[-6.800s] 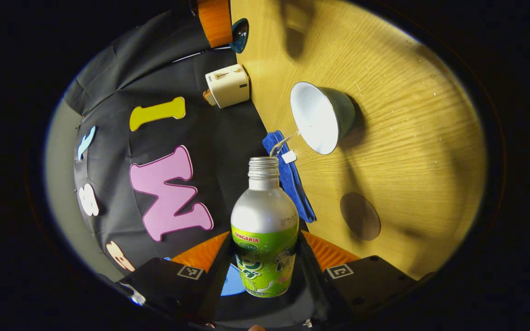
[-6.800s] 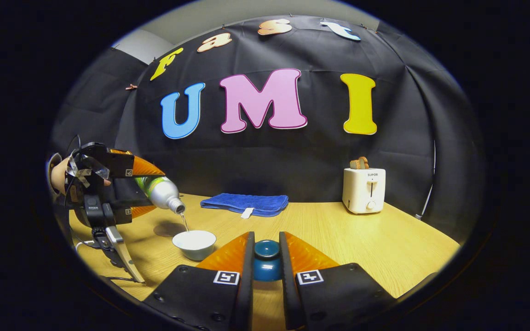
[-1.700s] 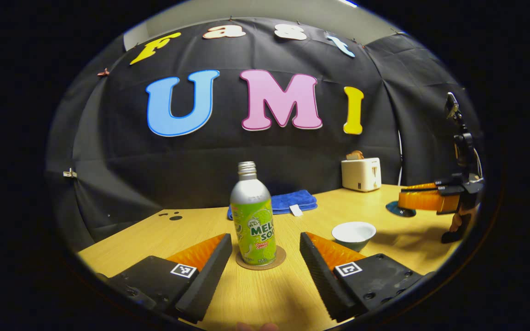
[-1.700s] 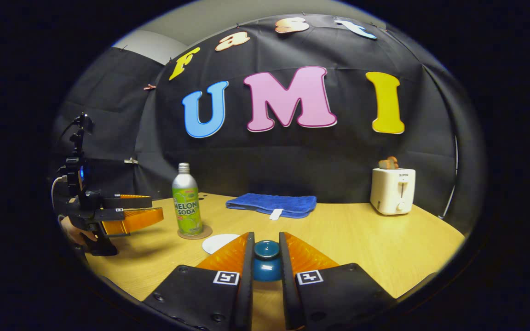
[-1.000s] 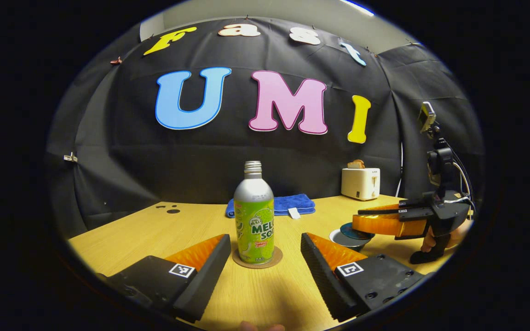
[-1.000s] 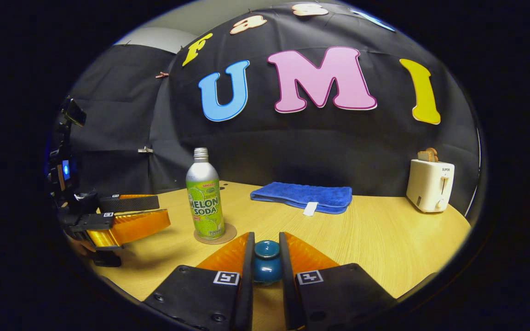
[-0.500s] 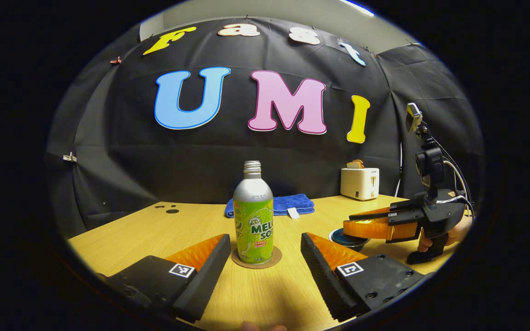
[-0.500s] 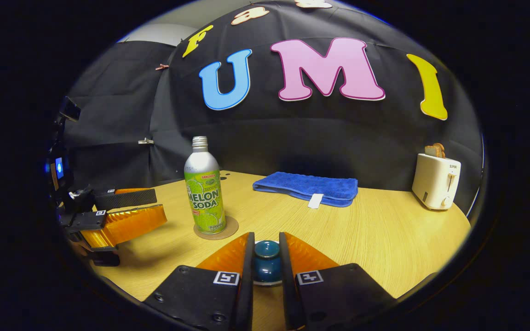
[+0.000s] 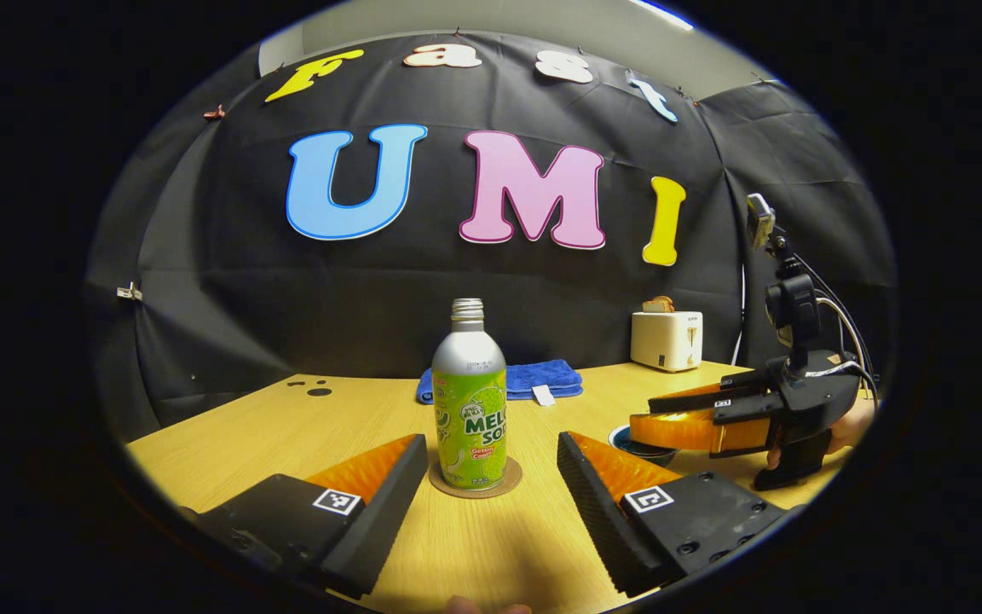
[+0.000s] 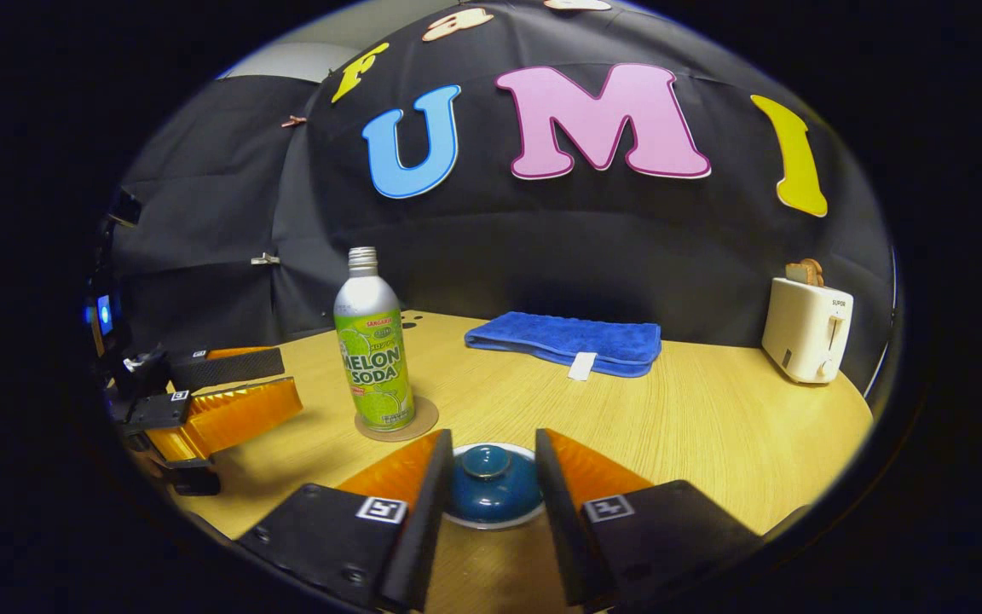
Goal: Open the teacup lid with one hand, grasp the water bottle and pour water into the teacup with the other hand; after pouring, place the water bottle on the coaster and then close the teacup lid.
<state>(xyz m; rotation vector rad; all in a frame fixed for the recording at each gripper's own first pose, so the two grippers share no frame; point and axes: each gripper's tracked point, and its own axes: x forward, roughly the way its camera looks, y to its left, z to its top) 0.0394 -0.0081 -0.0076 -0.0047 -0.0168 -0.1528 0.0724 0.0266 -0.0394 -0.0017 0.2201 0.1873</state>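
Observation:
The green and silver water bottle (image 9: pixel 470 401) (image 10: pixel 373 345) stands upright and uncapped on the round brown coaster (image 9: pixel 474 482) (image 10: pixel 396 421). My left gripper (image 9: pixel 491 477) is open a little in front of the bottle, not touching it. The blue lid (image 10: pixel 491 488) rests on the white teacup (image 10: pixel 504 521), whose rim shows beneath it. My right gripper (image 10: pixel 491 486) is open, one finger on each side of the lid's knob with gaps between. In the left gripper view the right gripper (image 9: pixel 640 426) hangs over the teacup (image 9: pixel 644 443) at the right.
A folded blue towel (image 10: pixel 572 341) (image 9: pixel 521 379) lies at the back of the wooden table (image 10: pixel 713 426). A cream toaster (image 10: pixel 806 328) (image 9: pixel 666 339) stands at the back right. The left gripper (image 10: pixel 286 379) shows at the left in the right gripper view.
My right gripper lowered the lid onto the teacup and has opened, letting go of the knob. The left gripper stays open in front of the bottle on the coaster.

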